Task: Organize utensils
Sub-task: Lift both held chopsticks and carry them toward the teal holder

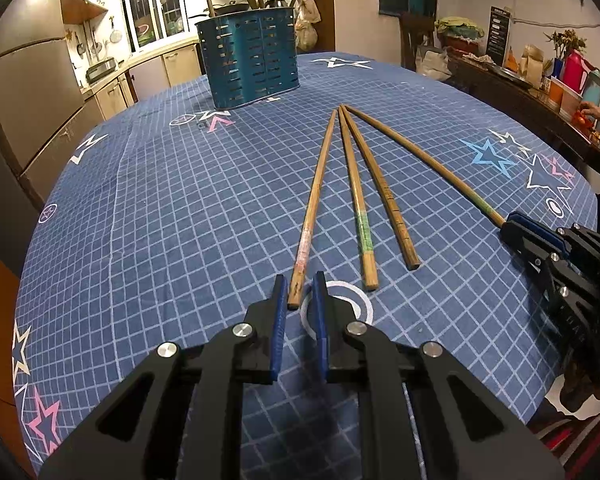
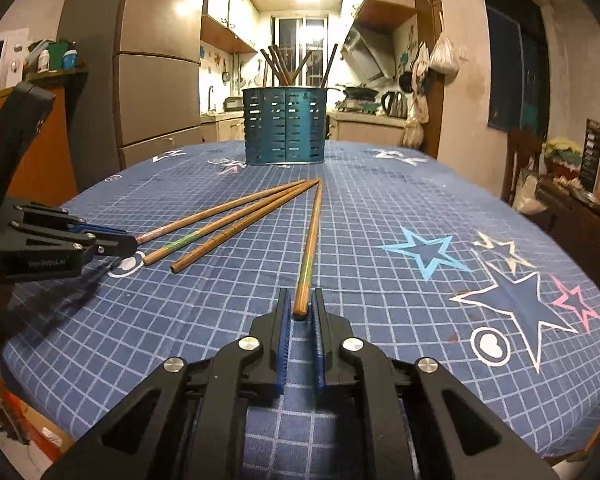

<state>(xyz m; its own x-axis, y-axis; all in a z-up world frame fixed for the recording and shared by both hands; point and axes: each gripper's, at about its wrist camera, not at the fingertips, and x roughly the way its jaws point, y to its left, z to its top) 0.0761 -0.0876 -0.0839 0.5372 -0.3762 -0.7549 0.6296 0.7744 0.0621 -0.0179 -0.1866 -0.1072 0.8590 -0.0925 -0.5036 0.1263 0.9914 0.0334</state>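
A dark-blue cloth (image 1: 180, 208) with a white grid, printed with white, pink and light-blue stars, covers the counter; the slotted utensil holder (image 1: 252, 60) is teal; four chopsticks (image 1: 356, 200) are brown wood, one banded green, one pinkish; the hand-held gripper (image 1: 300, 292) is black with blue pads (image 1: 278, 320).

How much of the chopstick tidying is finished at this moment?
Done: several chopsticks stand in the teal holder. In hand: left gripper and right gripper each clamp one chopstick's end. Left: two middle chopsticks lie untouched on the tablecloth.
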